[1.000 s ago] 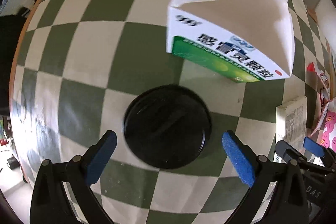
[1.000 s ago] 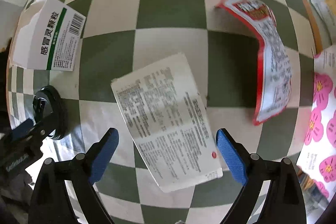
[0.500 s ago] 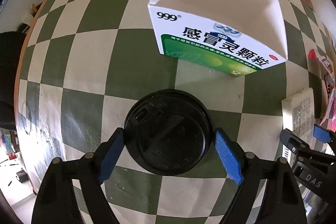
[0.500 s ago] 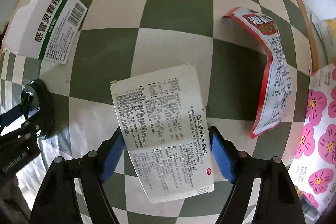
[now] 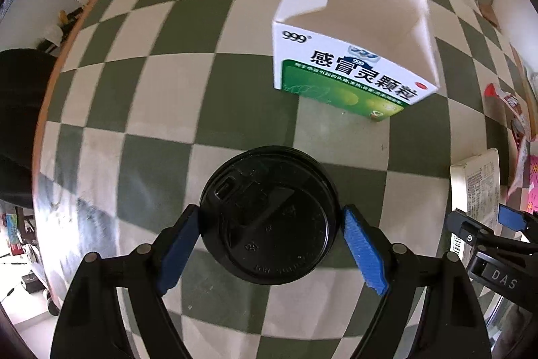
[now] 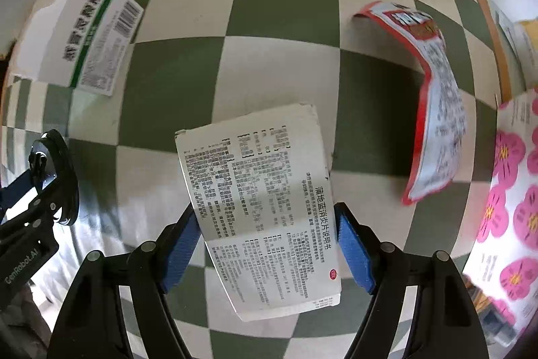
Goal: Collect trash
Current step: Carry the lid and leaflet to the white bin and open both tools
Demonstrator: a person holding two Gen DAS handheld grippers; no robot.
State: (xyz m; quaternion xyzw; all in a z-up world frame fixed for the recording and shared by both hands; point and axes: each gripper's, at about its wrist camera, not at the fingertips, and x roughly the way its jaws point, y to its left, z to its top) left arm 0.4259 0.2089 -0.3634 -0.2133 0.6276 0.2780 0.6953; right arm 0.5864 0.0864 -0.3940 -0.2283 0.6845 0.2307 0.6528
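A round black cup lid (image 5: 262, 190) sits between the blue pads of my left gripper (image 5: 270, 219), which is shut on its rim and points straight down. The lid hangs just above the green-and-white checked tablecloth (image 5: 161, 96). My right gripper (image 6: 266, 217) also points down and is shut on the long sides of a flat white box with black print (image 6: 255, 177). That box shows again at the right edge of the left wrist view (image 5: 474, 187). The lid appears side-on at the left of the right wrist view (image 6: 57, 177).
An open white-and-green medicine carton (image 5: 336, 76) stands beyond the lid, also at the right wrist view's upper left (image 6: 77, 32). A curled red-and-white wrapper (image 6: 433, 96) lies right of the white box. A pink-flowered sheet (image 6: 514, 190) covers the right edge. The table's wooden rim (image 5: 50, 90) runs along the left.
Both grippers went from wide open to shut, the left on the lid and the right on the white box. The left one has since risen a little with the lid.
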